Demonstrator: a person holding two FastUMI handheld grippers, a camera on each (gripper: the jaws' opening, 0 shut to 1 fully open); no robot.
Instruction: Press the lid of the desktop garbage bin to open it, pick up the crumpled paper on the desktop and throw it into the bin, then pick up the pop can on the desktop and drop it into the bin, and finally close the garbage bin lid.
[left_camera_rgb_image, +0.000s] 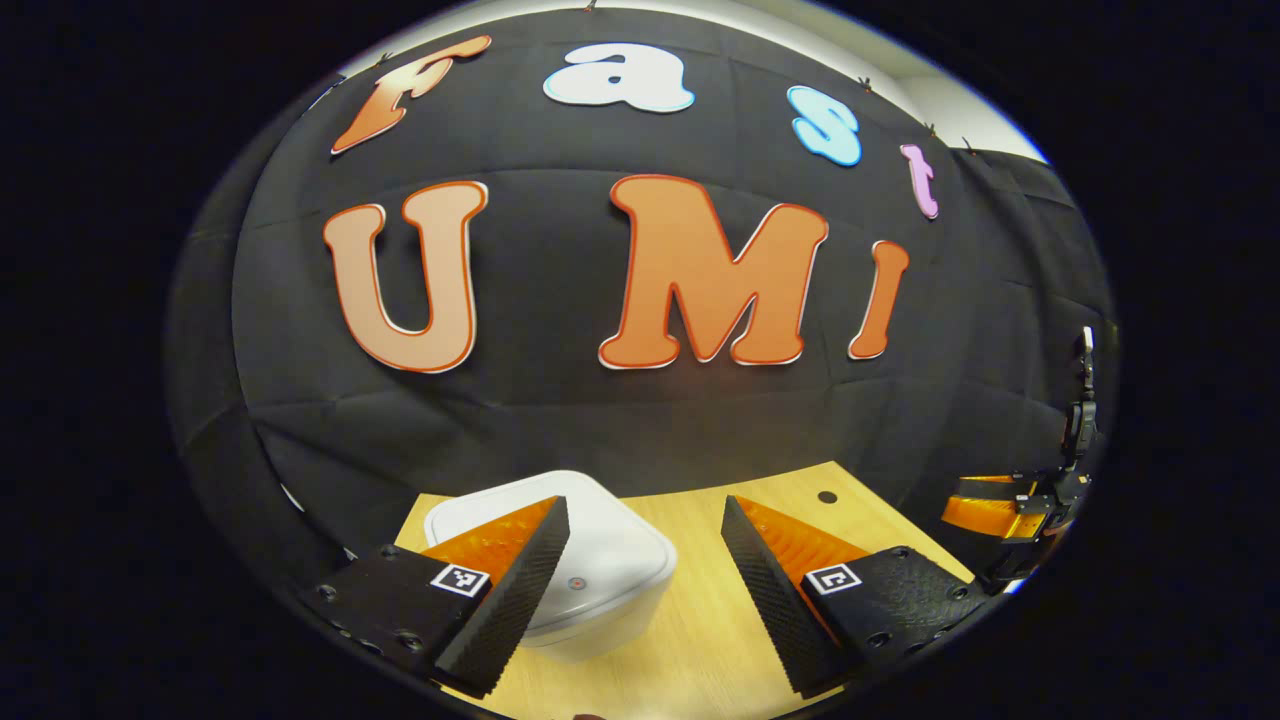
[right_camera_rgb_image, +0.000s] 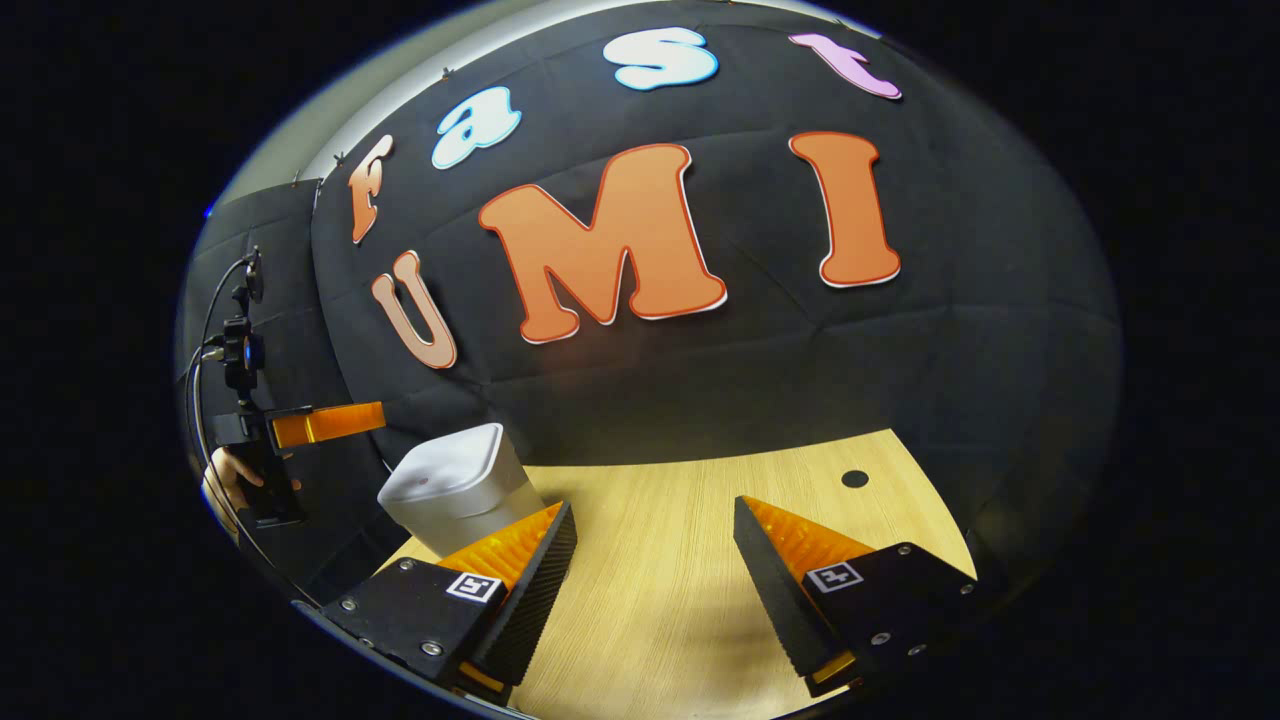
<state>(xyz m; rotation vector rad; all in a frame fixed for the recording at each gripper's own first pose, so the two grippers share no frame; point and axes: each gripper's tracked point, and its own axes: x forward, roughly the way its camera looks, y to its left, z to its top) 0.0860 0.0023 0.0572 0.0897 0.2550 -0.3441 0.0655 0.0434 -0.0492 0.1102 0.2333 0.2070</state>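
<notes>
A white desktop garbage bin (left_camera_rgb_image: 600, 555) with a rounded square lid stands on the wooden table, its lid down. My left gripper (left_camera_rgb_image: 645, 520) hovers open just above and in front of it, the left finger over the lid's near corner. In the right gripper view the same bin (right_camera_rgb_image: 455, 485) stands at the left by the table's back edge. My right gripper (right_camera_rgb_image: 655, 525) is open over bare wood, to the right of the bin, nothing between its fingers.
The light wooden table (right_camera_rgb_image: 680, 560) has a small dark hole (right_camera_rgb_image: 855, 478) near its back right. The black cloth wall rises right behind the table. The other gripper (right_camera_rgb_image: 300, 425) and a hand (right_camera_rgb_image: 235, 480) holding it appear far left; the other gripper (left_camera_rgb_image: 1010, 505) also appears far right.
</notes>
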